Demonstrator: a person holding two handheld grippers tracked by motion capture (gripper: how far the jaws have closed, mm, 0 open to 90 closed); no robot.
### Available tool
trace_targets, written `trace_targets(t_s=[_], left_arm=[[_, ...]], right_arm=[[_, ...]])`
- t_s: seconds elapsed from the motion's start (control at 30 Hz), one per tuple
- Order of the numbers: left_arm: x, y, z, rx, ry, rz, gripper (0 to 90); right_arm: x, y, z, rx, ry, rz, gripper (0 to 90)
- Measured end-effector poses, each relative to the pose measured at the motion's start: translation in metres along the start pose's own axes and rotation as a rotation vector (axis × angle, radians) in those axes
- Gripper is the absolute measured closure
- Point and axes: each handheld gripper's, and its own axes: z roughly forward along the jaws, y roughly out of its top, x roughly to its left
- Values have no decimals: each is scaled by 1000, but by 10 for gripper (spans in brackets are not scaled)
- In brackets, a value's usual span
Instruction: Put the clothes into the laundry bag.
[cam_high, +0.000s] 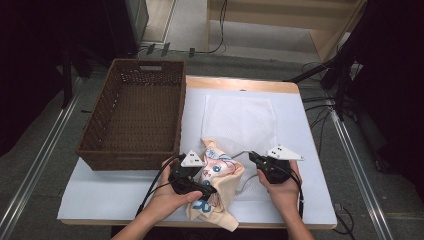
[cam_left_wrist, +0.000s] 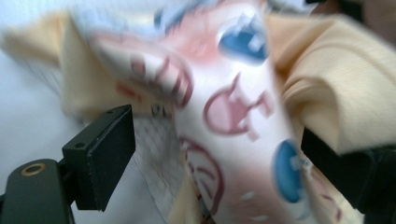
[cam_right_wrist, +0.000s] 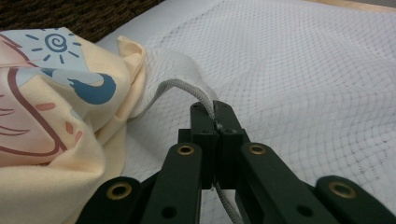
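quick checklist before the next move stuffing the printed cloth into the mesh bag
1. Right gripper shut on the drawstring: ok.
2. Left gripper jaws apart, printed cloth between them, pads not pressing: ok for a regrip.
3. Cloth inside the mesh laundry bag: not ok, most of it lies outside, near the table's front edge.
4. Bag mouth held open: cannot tell.
5. Wicker basket free to receive: ok, nothing inside.
6. Left gripper view sharp enough to judge the grip: not ok, blurred.
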Motion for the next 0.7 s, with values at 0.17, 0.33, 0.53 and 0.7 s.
trace_targets(t_s=[0.17, 0.33, 0.53, 0.7], left_arm=[[-11, 9, -5, -75, 35, 52, 111], [-18, 11, 11, -52, 34, 56, 150], [-15, 10, 30, -4, -10, 50, 637], [-16, 14, 27, -16, -113, 99, 692]], right_arm=[[1, 0, 0, 0, 3, 3, 900], [1, 1, 0, -3, 8, 9, 900], [4, 2, 0, -6, 19, 10, 900], [3, 3, 1, -16, 24, 12, 900]])
